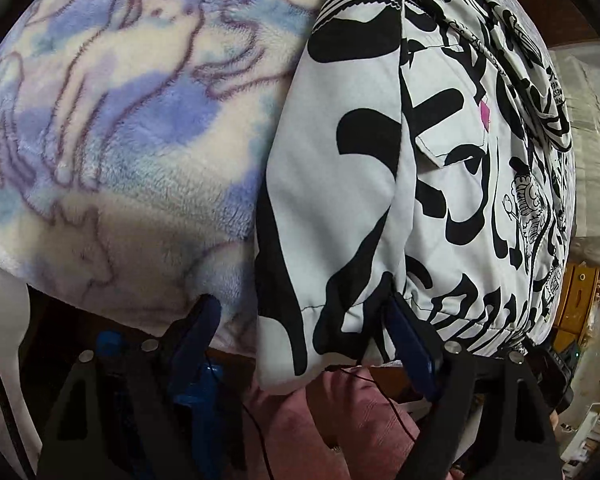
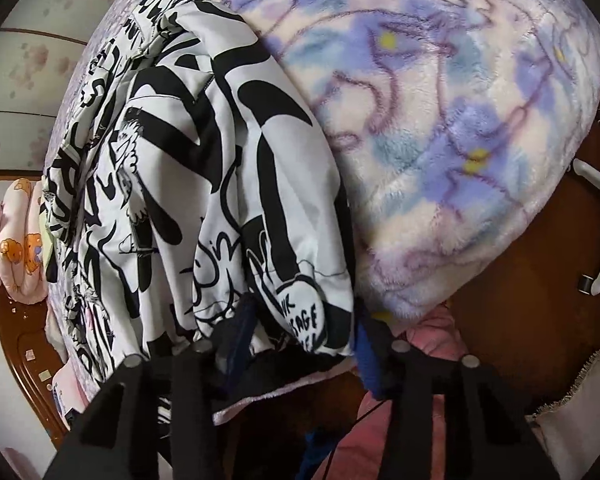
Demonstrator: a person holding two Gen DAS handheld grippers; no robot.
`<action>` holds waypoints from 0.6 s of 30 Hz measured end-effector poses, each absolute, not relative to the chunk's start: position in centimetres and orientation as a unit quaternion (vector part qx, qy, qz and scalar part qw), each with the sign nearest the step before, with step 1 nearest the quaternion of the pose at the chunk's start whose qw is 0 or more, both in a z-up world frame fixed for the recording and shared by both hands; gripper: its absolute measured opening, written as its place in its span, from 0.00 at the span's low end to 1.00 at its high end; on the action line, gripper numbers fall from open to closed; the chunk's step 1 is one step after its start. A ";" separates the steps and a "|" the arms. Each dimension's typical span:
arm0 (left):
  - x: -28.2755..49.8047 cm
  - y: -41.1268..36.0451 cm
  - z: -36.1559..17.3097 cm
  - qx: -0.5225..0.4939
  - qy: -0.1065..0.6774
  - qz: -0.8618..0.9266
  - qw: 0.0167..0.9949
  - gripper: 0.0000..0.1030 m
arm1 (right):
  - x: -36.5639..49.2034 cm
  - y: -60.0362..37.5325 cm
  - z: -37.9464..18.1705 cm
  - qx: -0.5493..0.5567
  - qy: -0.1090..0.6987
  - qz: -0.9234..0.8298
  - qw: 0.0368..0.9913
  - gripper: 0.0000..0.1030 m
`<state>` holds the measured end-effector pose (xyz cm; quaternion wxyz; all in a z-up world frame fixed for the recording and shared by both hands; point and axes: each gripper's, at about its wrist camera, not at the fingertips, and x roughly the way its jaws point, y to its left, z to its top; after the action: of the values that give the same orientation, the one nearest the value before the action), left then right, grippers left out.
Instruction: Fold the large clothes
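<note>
A black-and-white printed jacket [image 1: 440,168] is seen lying on a bed covered by a fleecy purple-and-blue flowered blanket [image 1: 120,120], with its elasticated hem at the near edge of the bed, where both claws are placed. In the left wrist view, a sleeve or side panel appears to have been laid lengthwise over the body of the garment, its cuff end hanging just past the near edge. A similar long fold is seen in the right wrist view along the side next to the bare blanket. From this it is judged that the sides have already been brought inward, and that the crosswise folds, by which the hem is carried toward the far end, are still to be made. How the far end of the jacket lies cannot be told.

The left claw [image 1: 304,320] is held wide open, one finger over the blanket edge and the other against the hem, with the folded panel's end between them; no pressing on the cloth is seen. The right claw [image 2: 304,320] is partly closed about the hem corner of the jacket. Its fingertips are partly hidden by cloth, so it cannot be told whether the fabric is actually pinched.
</note>
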<state>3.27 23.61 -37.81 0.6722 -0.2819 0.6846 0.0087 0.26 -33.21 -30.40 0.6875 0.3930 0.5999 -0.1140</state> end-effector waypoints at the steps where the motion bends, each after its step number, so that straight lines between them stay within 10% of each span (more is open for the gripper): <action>1: 3.1 23.8 -37.8 -0.294 0.683 0.010 0.669 0.75 | 0.2 -33.1 -30.1 0.389 0.600 -0.112 0.690 0.35; 6: 1.0 22.9 -38.3 -0.364 0.681 -0.041 0.634 0.77 | -0.4 -33.2 -29.5 0.392 0.595 -0.099 0.695 0.20; 18: 1.7 21.4 -39.0 -0.318 0.695 -0.005 0.644 0.72 | -0.2 -33.0 -29.6 0.393 0.596 -0.118 0.691 0.18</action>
<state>1.73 21.36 -38.97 0.6444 -0.3181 0.6954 -0.0052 -0.17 -32.99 -29.56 0.6906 0.3926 0.5958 -0.1184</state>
